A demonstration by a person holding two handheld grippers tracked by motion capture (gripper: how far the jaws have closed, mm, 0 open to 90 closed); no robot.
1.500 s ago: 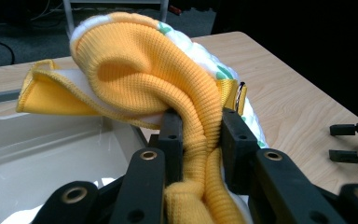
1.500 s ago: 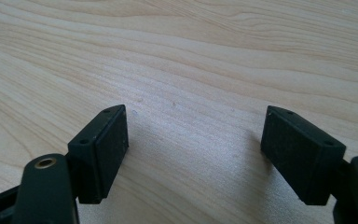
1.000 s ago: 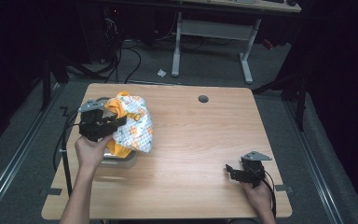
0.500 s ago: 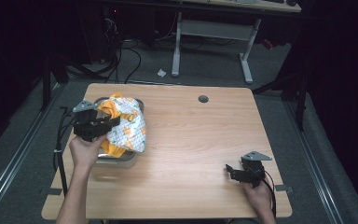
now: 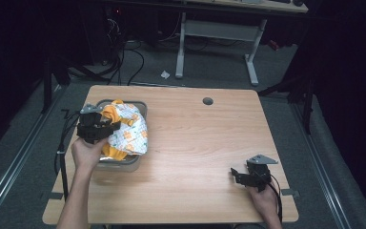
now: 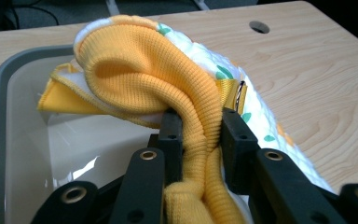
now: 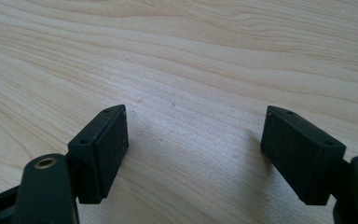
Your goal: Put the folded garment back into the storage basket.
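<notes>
At the left of the high view, the left gripper is clamped on the yellow ribbed edge of a patterned cloth lying over a grey bin. Lower right, the right gripper rests wide open, empty, on the wooden surface.

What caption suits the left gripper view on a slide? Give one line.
Left gripper shut on the yellow ribbed cuff of a patterned garment above a grey bin.

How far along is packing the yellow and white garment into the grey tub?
Done: part of the garment lies in the grey tub. In hand: the left tool pinches its yellow ribbed cuff. Left: the bulk overhanging the tub's edge; the right tool rests open on the table.
</notes>
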